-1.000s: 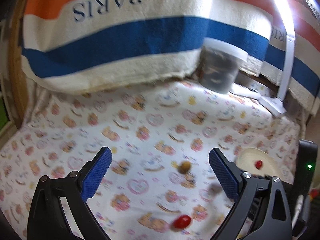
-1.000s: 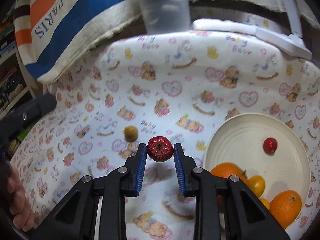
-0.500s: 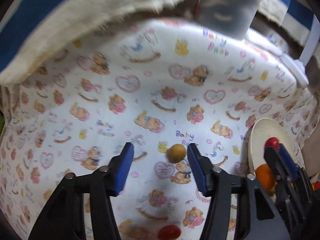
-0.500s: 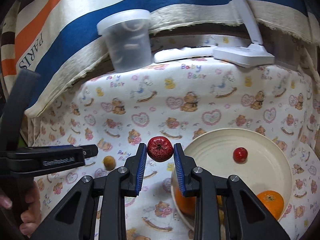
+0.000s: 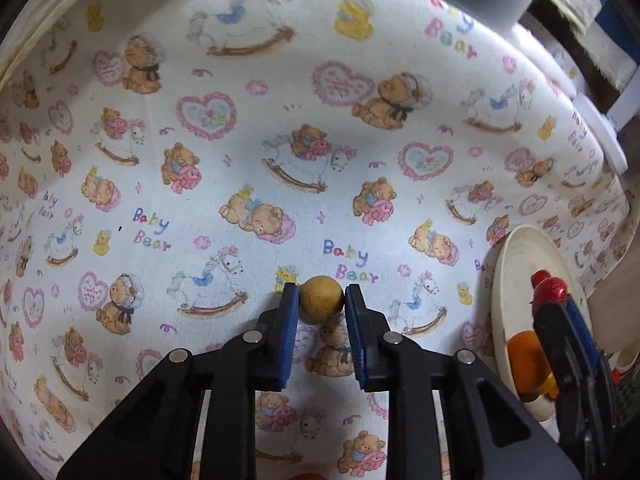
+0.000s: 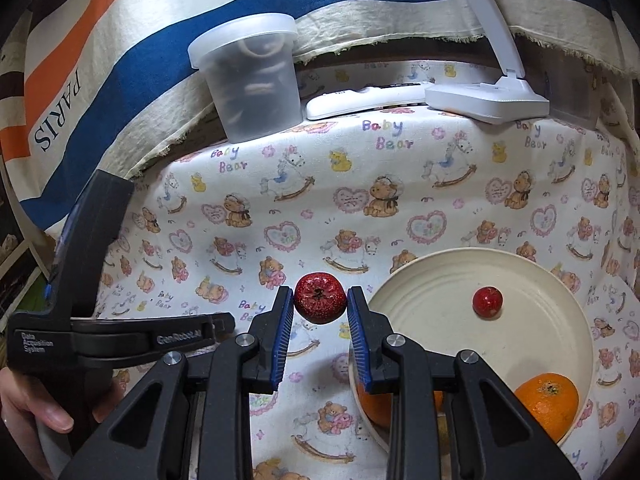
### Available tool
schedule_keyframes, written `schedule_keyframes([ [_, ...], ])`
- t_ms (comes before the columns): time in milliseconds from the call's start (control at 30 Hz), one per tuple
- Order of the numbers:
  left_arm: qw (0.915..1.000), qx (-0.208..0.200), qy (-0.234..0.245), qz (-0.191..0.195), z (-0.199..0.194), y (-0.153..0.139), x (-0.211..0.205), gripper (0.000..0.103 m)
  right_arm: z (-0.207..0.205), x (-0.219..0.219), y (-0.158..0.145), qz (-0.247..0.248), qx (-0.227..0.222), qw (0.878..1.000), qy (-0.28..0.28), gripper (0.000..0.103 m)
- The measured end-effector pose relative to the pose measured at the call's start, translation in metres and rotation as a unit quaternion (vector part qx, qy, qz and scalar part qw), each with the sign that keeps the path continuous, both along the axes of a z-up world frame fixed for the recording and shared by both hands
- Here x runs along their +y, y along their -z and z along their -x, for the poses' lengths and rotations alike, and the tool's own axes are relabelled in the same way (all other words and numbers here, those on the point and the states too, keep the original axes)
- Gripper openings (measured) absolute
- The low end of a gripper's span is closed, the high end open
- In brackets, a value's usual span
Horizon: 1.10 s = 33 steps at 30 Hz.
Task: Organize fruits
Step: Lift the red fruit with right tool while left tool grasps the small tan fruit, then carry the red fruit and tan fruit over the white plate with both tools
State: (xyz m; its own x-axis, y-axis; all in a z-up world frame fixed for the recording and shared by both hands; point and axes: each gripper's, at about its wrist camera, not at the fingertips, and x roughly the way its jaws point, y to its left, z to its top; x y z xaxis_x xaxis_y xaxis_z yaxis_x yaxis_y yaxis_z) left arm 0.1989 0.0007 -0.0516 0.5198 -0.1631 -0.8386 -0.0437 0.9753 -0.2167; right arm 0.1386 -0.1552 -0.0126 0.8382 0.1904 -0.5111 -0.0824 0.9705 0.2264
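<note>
A: Where does the left tongs (image 5: 321,300) stand against the cream plate (image 5: 516,276)?

B: Well to the side of the plate, out over the bear-print cloth (image 5: 248,128) on the bench. Its blue pads sit either side of a small tan round fruit (image 5: 321,299), and the jaws are closing; both pads look to be touching the fruit's sides. The fruit lies on the cloth, clear of the plate's rim.

A: And the right tongs (image 6: 320,306)?

B: Pressed together on a small dark-red fruit (image 6: 320,303), pinched between the pad tips. It hangs just beside the plate's near rim (image 6: 404,280), on the side toward the left tongs, not over the dish itself.

A: What lies in the plate?

B: A small red fruit (image 6: 487,301) lies alone near the middle. An orange (image 6: 547,400) rests against the plate's near wall, and a second orange (image 6: 374,406) shows partly behind the right tongs' finger. From the left wrist camera an orange fruit (image 5: 524,364) shows in the plate too, behind the other tongs.

A: Anything beyond the plate?

B: At the back of the bench, well away from the plate, a frosted plastic tub (image 6: 250,80) with a lid, a white remote (image 6: 360,100) beside it, and a white lamp base (image 6: 486,100). A striped cloth (image 6: 160,32) reading PARIS hangs behind them.

A: The person?

B: A hand (image 6: 36,404) grips the left tongs' handle, far from the plate at the picture's edge.
</note>
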Motion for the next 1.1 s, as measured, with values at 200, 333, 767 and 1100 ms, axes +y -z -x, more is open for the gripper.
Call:
schedule_keyframes([
  [200,0.9989,-0.040,-0.004,-0.022,0.024,-0.020,0.007,0.022,0.002,-0.006,-0.005,-0.002,-0.009,1.000,0.018,0.029],
  [333,0.9971,-0.069,0.000,-0.032,0.039,-0.037,0.002,0.022,0.010,-0.009,-0.019,-0.001,-0.029,0.999,0.026,0.029],
  [767,0.9792,-0.180,0.093,-0.013,0.078,-0.113,-0.060,0.022,0.093,-0.103,-0.058,0.030,-0.087,0.990,0.104,0.029],
  [1100,0.9729,-0.162,0.164,-0.010,0.053,-0.117,-0.140,0.022,0.088,-0.149,-0.056,0.032,-0.098,0.982,0.159,0.029],
])
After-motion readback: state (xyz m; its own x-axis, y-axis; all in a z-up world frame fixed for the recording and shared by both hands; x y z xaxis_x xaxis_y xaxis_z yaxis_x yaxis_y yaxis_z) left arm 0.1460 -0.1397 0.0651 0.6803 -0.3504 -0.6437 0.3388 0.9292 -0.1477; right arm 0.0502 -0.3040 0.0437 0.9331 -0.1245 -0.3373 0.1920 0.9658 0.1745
